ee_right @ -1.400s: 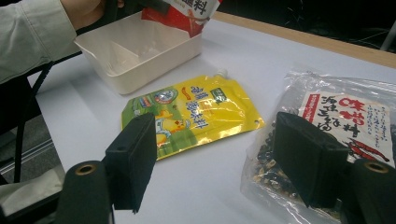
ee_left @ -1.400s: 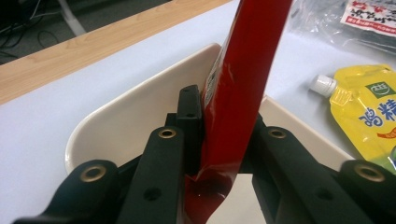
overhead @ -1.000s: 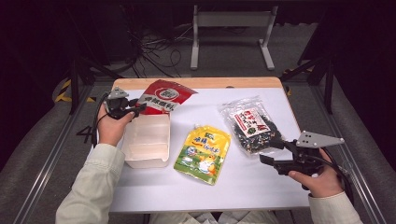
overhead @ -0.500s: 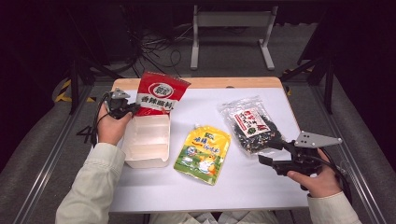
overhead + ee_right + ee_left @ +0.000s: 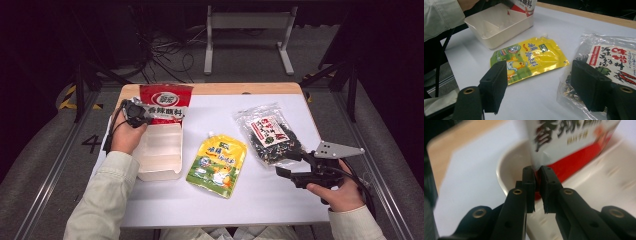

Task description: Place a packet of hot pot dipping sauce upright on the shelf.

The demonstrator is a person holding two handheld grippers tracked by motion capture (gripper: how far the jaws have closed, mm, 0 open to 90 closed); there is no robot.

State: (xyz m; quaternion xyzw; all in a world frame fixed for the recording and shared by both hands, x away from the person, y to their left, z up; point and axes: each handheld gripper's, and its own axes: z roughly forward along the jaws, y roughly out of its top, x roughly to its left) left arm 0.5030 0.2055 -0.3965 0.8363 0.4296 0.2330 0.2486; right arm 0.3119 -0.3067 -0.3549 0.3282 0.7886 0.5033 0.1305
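My left gripper (image 5: 142, 116) (image 5: 537, 171) is shut on the left edge of a red and white snack packet (image 5: 165, 102) (image 5: 574, 142). The packet hangs upright with its lower end inside the far end of a white plastic container (image 5: 160, 172) (image 5: 501, 170). My right gripper (image 5: 287, 163) (image 5: 541, 85) stands open near the table's right front, holding nothing. Its jaws point toward a yellow spout pouch (image 5: 217, 160) (image 5: 531, 60) lying flat at the middle. A clear bag of dark dried food (image 5: 270, 135) (image 5: 609, 62) lies just beyond the right gripper.
The white table top (image 5: 260, 200) has a wooden strip along its far edge (image 5: 225, 88). Cables and a metal stand foot (image 5: 245, 30) lie on the dark floor behind. A sleeve (image 5: 441, 15) reaches in beside the container (image 5: 499, 25).
The left gripper has raised the red packet from lying tilted on the table to upright, and brought it nearer, down into the container's far end. The right gripper has stayed put.
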